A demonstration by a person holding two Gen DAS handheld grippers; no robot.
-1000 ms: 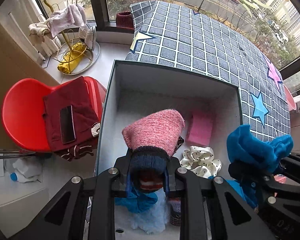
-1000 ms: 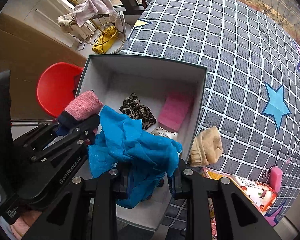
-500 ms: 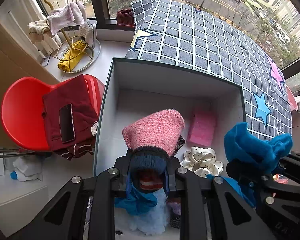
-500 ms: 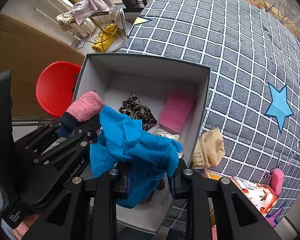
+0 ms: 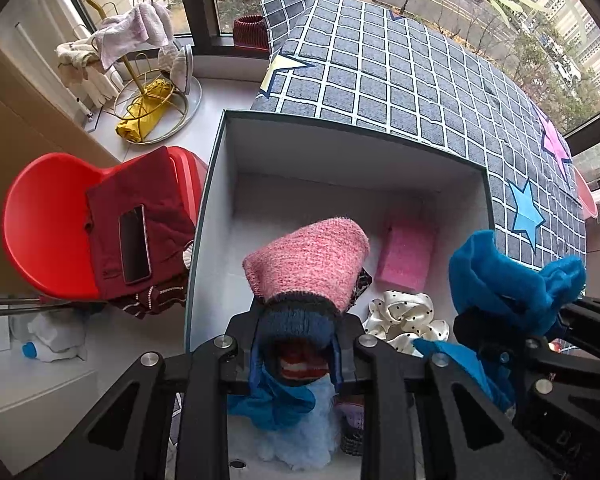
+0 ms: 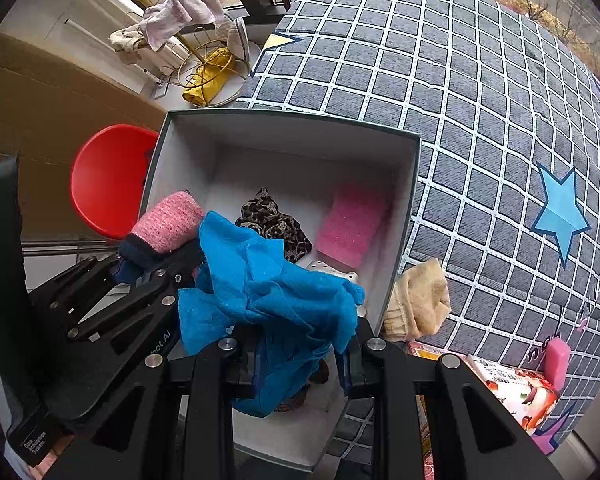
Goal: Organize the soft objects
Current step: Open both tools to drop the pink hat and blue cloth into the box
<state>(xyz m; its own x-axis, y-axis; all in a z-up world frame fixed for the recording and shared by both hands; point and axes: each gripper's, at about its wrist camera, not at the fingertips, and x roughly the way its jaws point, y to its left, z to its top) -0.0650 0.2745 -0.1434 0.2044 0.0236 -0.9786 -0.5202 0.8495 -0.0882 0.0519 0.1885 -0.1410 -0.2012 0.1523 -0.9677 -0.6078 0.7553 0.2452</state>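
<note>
Both tools carried above the open storage box (image 6: 400, 216), which I take as the landmark throughout. My left tool (image 5: 296, 364) is clamped on the dark cuff of a pink knit sock (image 5: 306, 264), whose toe points out over the box's middle. My right tool (image 6: 300, 356) is clamped on a bunched blue cloth (image 6: 268, 280), held over the box's near right corner. The step in hand, as I judge it, is dropping both soft items inside.

To do it well, I would lower each tool until its item hangs below the box's rim, then part the jaws one at a time. The sock should go toward the bare floor by the box's left wall (image 5: 208, 232), the cloth toward the near right. The cloth is loose and may drape over the rim or snag on the fingers, so I would release it low and lift straight up.

Contents of the box:
- a pink sponge (image 6: 350, 222) near its far right wall
- a leopard-print piece (image 6: 274, 226) at its centre
- a white dotted scrunchie (image 5: 404, 320) in front of the sponge
- a pale blue fluffy item (image 5: 300, 436) and another blue scrap (image 5: 276, 400) at its near end, under the left tool

A beige fabric bundle (image 6: 418, 302) lies on the checked bed cover (image 6: 480, 92), just outside the box's right wall, not yet stowed
</note>
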